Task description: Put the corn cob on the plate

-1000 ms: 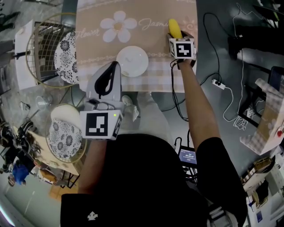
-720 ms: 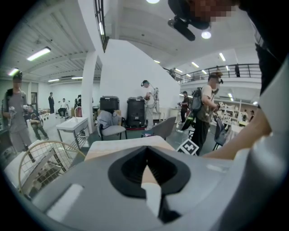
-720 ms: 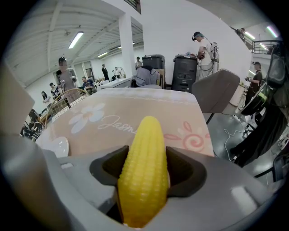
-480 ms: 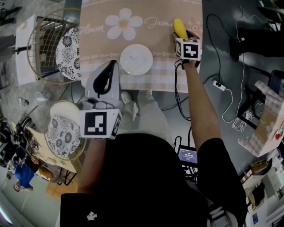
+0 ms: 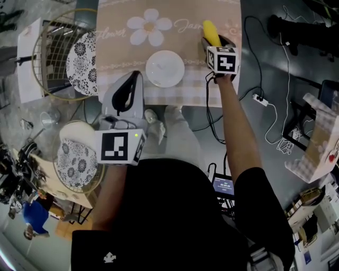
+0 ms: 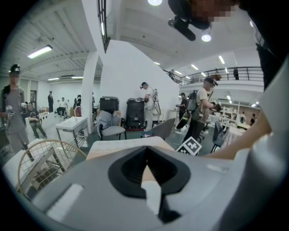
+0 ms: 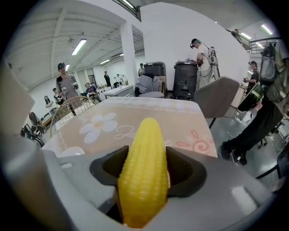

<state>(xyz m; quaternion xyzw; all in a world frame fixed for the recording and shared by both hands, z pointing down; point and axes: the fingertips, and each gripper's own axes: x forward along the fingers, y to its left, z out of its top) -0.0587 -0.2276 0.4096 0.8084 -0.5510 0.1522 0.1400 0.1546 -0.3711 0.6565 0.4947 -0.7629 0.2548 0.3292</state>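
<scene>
Head view: the right gripper [image 5: 210,43], jaws clamped on the corn cob [image 7: 143,167], has raised it slightly off the counter [image 5: 222,16]. It is still right of the plate [image 5: 165,69], so the carry remains. The left gripper [image 6: 145,168] idles, jaws closed and empty.

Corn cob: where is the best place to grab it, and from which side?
Grip the corn cob around its thick middle, coming from the blunt end. It tapers to a point, so the wide part fills the jaws. The right hand-held gripper holds it just so, tip pointing out.
</scene>
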